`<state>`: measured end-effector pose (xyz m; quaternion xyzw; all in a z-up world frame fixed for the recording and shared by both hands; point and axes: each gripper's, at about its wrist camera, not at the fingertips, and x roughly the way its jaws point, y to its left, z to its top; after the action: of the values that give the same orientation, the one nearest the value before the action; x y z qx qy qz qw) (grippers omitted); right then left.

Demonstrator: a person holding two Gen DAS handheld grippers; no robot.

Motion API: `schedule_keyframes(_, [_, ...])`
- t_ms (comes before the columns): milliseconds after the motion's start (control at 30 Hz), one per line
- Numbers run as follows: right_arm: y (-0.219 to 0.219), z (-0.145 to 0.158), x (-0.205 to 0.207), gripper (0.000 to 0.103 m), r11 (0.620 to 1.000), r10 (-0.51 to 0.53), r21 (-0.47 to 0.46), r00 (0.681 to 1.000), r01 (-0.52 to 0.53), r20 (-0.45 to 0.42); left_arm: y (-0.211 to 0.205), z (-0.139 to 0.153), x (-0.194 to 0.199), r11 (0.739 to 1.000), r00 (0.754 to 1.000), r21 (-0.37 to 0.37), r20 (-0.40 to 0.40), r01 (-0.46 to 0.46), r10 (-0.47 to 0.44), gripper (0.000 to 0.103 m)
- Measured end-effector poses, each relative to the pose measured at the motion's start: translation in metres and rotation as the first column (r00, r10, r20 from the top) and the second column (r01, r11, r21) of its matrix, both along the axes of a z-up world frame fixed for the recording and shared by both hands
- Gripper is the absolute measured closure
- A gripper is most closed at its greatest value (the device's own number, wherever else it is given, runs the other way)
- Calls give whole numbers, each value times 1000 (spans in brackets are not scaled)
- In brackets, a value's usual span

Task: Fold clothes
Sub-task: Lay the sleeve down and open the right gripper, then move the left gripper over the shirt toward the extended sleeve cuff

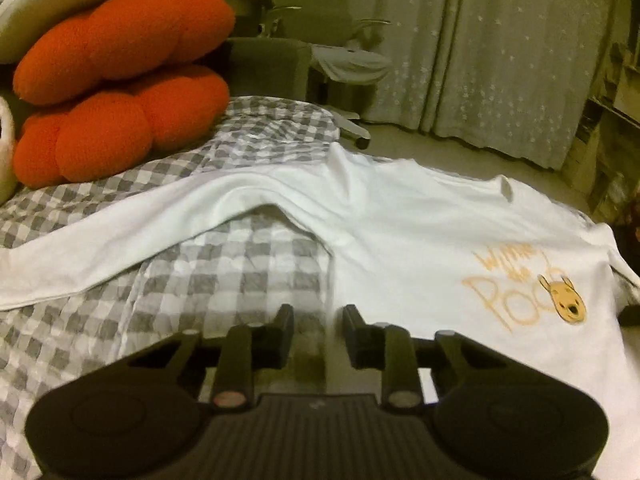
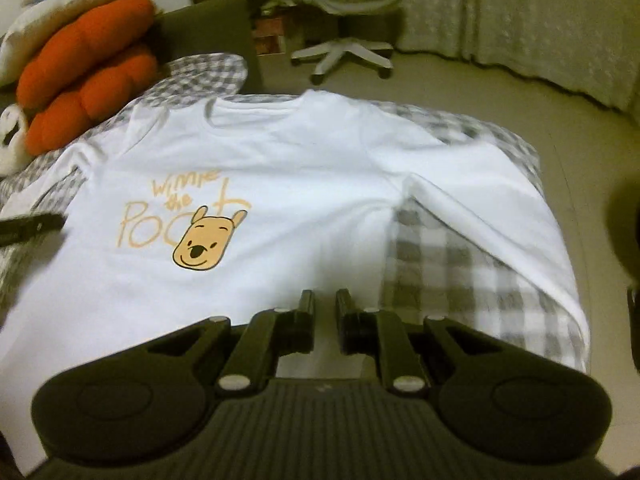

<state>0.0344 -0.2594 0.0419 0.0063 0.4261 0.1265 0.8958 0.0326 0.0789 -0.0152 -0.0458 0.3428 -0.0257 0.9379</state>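
The white long-sleeved shirt [image 2: 280, 168] lies spread face up on the checked bedspread [image 2: 460, 264], collar at the far edge, both sleeves out to the sides. Our left gripper [image 1: 316, 320] hovers at the shirt's left side edge, fingers narrowly apart and empty; our right gripper [image 2: 325, 304] sits over the near hem, fingers likewise narrow and holding nothing. To fold cleanly, we judge we should pinch one layer at a seam and carry it over flat, keeping wrinkles out.
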Motion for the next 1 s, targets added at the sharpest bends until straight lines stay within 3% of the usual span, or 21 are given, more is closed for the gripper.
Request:
schedule_keyframes(133, [-10, -2, -29, 90, 999, -44, -22, 999, 44, 15, 9, 0, -16, 999, 1000, -39, -19, -7, 6, 93])
schedule_keyframes(233, [-11, -2, -55, 74, 994, -80, -75, 996, 82, 31, 13, 1, -36, 998, 1000, -65, -19, -16, 15, 93])
schedule_keyframes(300, [-11, -3, -71, 74, 991, -95, -95, 994, 99, 45, 17, 1, -51, 995, 1000, -94, -25, -20, 18, 93])
schedule_keyframes(500, [-7, -3, -127, 73, 991, -131, -8, 988, 132, 82, 30, 1, -87, 977, 998, -214, -53, -28, 17, 90])
schedule_keyframes(633, [0, -10, -159, 63, 989, -144, -9, 986, 145, 81, 28, 0, -109, 975, 998, -224, -68, -1, -14, 90])
schedule_keyframes(867, [0, -14, -185, 63, 989, -145, 38, 987, 142, 73, 19, -4, -141, 979, 994, -197, -75, 59, -75, 90])
schedule_keyframes(1000, [1, -15, -196, 81, 985, -171, 34, 981, 168, 93, 11, -7, -151, 984, 991, -150, -81, 96, -109, 90])
